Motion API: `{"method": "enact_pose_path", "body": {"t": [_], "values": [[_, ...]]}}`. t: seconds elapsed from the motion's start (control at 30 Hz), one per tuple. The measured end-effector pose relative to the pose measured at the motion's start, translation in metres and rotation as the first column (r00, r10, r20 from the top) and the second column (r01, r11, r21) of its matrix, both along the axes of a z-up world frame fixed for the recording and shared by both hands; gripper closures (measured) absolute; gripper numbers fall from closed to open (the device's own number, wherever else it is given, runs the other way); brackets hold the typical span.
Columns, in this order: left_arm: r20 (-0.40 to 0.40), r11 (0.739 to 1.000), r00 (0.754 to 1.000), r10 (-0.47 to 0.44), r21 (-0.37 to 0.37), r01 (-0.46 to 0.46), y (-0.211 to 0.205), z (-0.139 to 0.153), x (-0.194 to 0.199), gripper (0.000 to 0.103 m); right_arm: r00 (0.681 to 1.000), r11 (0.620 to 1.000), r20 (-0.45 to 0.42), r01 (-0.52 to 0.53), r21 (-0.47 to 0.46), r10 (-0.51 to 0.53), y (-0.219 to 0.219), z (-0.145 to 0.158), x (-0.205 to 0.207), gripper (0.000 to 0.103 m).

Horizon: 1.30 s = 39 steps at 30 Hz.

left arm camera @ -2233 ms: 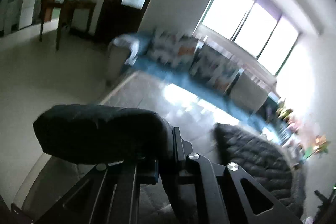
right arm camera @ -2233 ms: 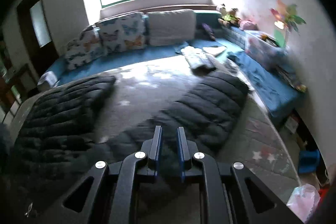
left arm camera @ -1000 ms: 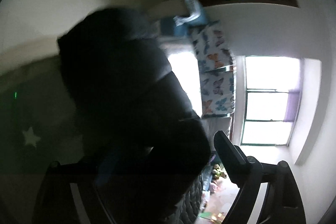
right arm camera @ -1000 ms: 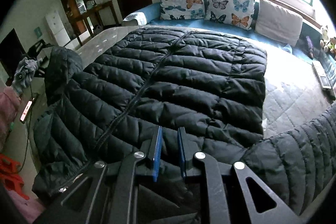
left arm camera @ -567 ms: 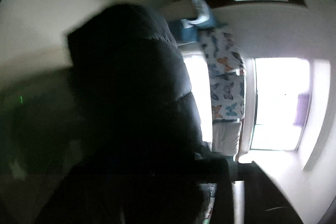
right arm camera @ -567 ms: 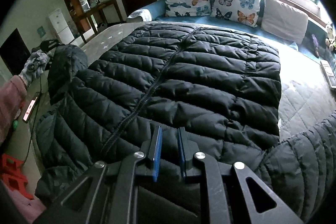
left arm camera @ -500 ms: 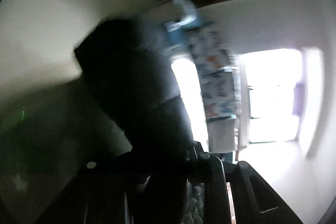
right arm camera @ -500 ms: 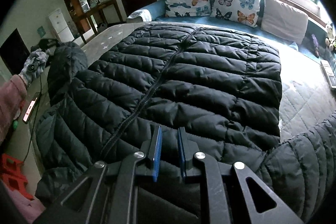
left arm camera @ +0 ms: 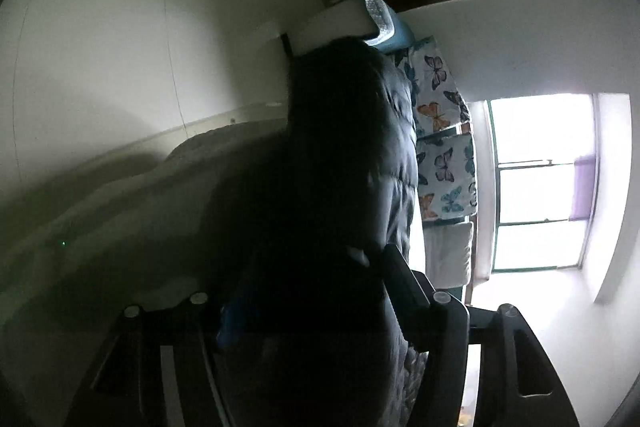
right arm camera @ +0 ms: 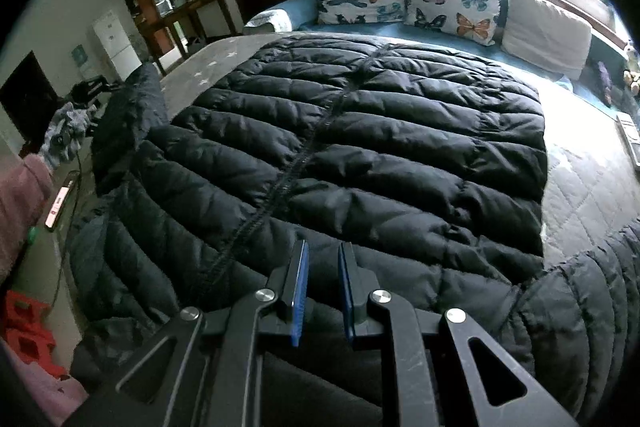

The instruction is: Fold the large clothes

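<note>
Jacket (right arm camera: pixel 360 155) is lying spread front-up across the grey quilted bed (right arm camera: pixel 580 187), a black puffer zipped down the middle, with its hem toward the butterfly pillows (right arm camera: pixel 452 3). One sleeve (left arm camera: pixel 352 155) is hanging bunched between the fingers of the left gripper (left arm camera: pixel 316 291), whose jaws are opening around it, so that hold looks to be loosening. The right gripper (right arm camera: pixel 322 279) is hovering over the near end of the coat with its jaws almost together and nothing between them. I would judge the coat light, soft and springy, with a slick shell that is likely sliding out of a shallow pinch and puffing back after each fold. The cuff or a stitched seam is looking like the firmest place to take hold.
</note>
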State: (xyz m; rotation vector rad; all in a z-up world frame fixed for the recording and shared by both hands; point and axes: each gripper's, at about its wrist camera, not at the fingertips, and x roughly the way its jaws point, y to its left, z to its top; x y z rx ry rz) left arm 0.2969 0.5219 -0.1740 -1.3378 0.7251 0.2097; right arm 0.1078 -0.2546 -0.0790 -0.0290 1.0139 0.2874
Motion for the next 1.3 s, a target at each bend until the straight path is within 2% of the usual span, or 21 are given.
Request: {"method": "enact_pose_path", "body": {"t": [0.13, 0.2, 0.23, 0.3, 0.33, 0.37, 0.47, 0.57, 0.63, 0.73, 0.8, 0.83, 0.9, 1.0, 1.03, 1.1, 1.17, 1.27, 1.3], "values": [[0.026, 0.999, 0.999, -0.029, -0.044, 0.03, -0.025, 0.003, 0.0, 0.035, 0.997, 0.998, -0.05, -0.067, -0.022, 0.066, 0.021, -0.001, 0.007, 0.086], [0.024, 0.999, 0.998, -0.052, 0.006, 0.052, -0.039, 0.012, 0.005, 0.035, 0.989, 0.991, -0.082, -0.125, -0.056, 0.12, 0.041, 0.001, 0.011, 0.086], [0.019, 0.997, 0.998, -0.06, 0.043, 0.059, -0.031, 0.008, 0.021, 0.038, 0.984, 0.986, -0.095, -0.155, -0.066, 0.148, 0.05, 0.003, 0.013, 0.086], [0.008, 0.989, 0.997, -0.082, 0.123, 0.08, -0.04, 0.016, 0.03, 0.058, 0.971, 0.976, -0.127, -0.212, -0.06, 0.203, 0.071, 0.007, 0.019, 0.086], [0.009, 0.984, 0.994, -0.11, 0.141, 0.108, -0.044, 0.019, 0.034, 0.081, 0.964, 0.971, -0.14, -0.234, -0.056, 0.225, 0.082, 0.009, 0.022, 0.086], [0.016, 0.983, 0.992, -0.124, 0.141, 0.121, -0.044, 0.021, 0.036, 0.09, 0.958, 0.966, -0.155, -0.253, -0.05, 0.242, 0.091, 0.01, 0.026, 0.086], [0.047, 0.976, 0.99, -0.131, 0.184, 0.12, -0.047, 0.042, 0.036, 0.094, 0.942, 0.952, -0.16, -0.303, -0.034, 0.294, 0.129, 0.014, 0.042, 0.086], [0.084, 0.953, 0.982, -0.172, 0.266, 0.144, -0.058, 0.073, 0.039, 0.094, 0.936, 0.945, -0.156, -0.325, -0.04, 0.316, 0.171, 0.005, 0.062, 0.086], [0.116, 0.938, 0.973, -0.202, 0.308, 0.158, -0.067, 0.095, 0.039, 0.095, 0.931, 0.947, -0.182, -0.323, -0.008, 0.316, 0.198, -0.011, 0.079, 0.086], [0.139, 0.911, 0.958, -0.249, 0.368, 0.184, -0.089, 0.128, 0.031, 0.095, 0.924, 0.946, -0.222, -0.324, -0.023, 0.312, 0.229, -0.038, 0.093, 0.086], [0.156, 0.889, 0.942, -0.297, 0.405, 0.213, -0.11, 0.149, 0.035, 0.095, 0.921, 0.938, -0.235, -0.337, -0.082, 0.311, 0.245, -0.056, 0.094, 0.086], [0.162, 0.876, 0.933, -0.322, 0.424, 0.229, -0.127, 0.161, 0.037, 0.095, 0.92, 0.928, -0.242, -0.346, -0.137, 0.308, 0.254, -0.067, 0.092, 0.086], [0.17, 0.843, 0.916, -0.364, 0.478, 0.246, -0.154, 0.181, 0.034, 0.095, 0.927, 0.93, -0.22, -0.339, -0.144, 0.304, 0.256, -0.068, 0.09, 0.086], [0.194, 0.795, 0.885, -0.424, 0.548, 0.261, -0.203, 0.216, 0.034, 0.095, 0.934, 0.945, -0.204, -0.315, -0.09, 0.292, 0.239, -0.052, 0.085, 0.086], [0.191, 0.769, 0.873, -0.449, 0.579, 0.27, -0.225, 0.229, 0.036, 0.095, 0.943, 0.953, -0.184, -0.295, -0.072, 0.278, 0.226, -0.04, 0.079, 0.086], [0.176, 0.711, 0.846, -0.504, 0.64, 0.291, -0.259, 0.246, 0.032, 0.095, 0.954, 0.96, -0.149, -0.272, -0.06, 0.261, 0.206, -0.02, 0.068, 0.086], [0.143, 0.63, 0.807, -0.573, 0.707, 0.322, -0.303, 0.262, 0.019, 0.095, 0.967, 0.972, -0.113, -0.232, -0.029, 0.228, 0.172, 0.007, 0.051, 0.086], [0.116, 0.541, 0.739, -0.664, 0.757, 0.366, -0.364, 0.276, -0.014, 0.095, 0.987, 0.989, -0.065, -0.148, 0.003, 0.148, 0.119, 0.041, 0.025, 0.086], [0.097, 0.502, 0.714, -0.693, 0.776, 0.381, -0.387, 0.277, -0.019, 0.095, 0.99, 0.992, -0.051, -0.128, 0.002, 0.128, 0.109, 0.048, 0.019, 0.086]]}}
